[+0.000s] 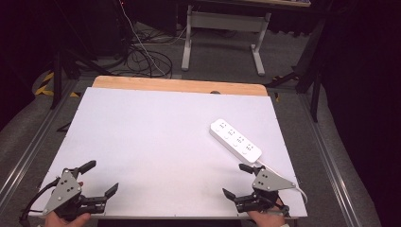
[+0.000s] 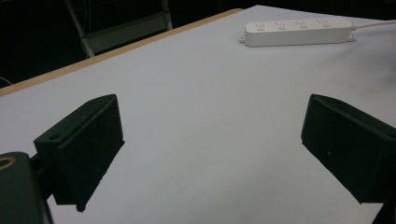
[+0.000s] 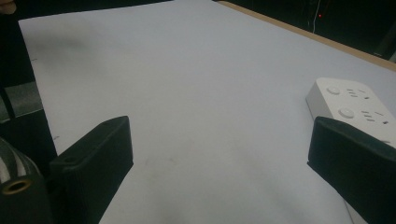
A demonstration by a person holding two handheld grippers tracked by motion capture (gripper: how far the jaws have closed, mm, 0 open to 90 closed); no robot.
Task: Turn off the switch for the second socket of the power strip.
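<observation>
- Counter (image 1: 156, 142): white sheet over a wooden top, with a bare wood strip along the far edge. The surface carries one loose item. Beyond the far edge: floor, a tangle of cables, and the legs of another table in shadow.
- Power strip (image 1: 235, 140): white, four sockets in a row, lying flat on the right half of the counter. Long axis runs diagonally, far-left end to near-right end. Its white cord (image 1: 288, 182) leaves the near-right end and trails toward the counter's near right corner. In the left gripper view it sits far off at the upper right (image 2: 297, 31); in the right gripper view it sits close, at the right edge (image 3: 350, 100).
- Left hand-held gripper (image 1: 97, 177): at the near left corner, held in a hand, jaws spread wide, nothing between them. Only bare white surface lies between its jaws in its own view. Well apart from the power strip, across most of the counter's width.
- Right hand-held gripper (image 1: 238, 180): at the near right edge, jaws likewise spread wide and holding nothing. The strip's near-right end lies just ahead of it and a little to its right; not touching.
- Judgement: the right hand-held gripper is clearly the nearer one. A grasp would probably call for a short forward reach, with jaws turned to close across the strip's narrow width rather than along its length.
</observation>
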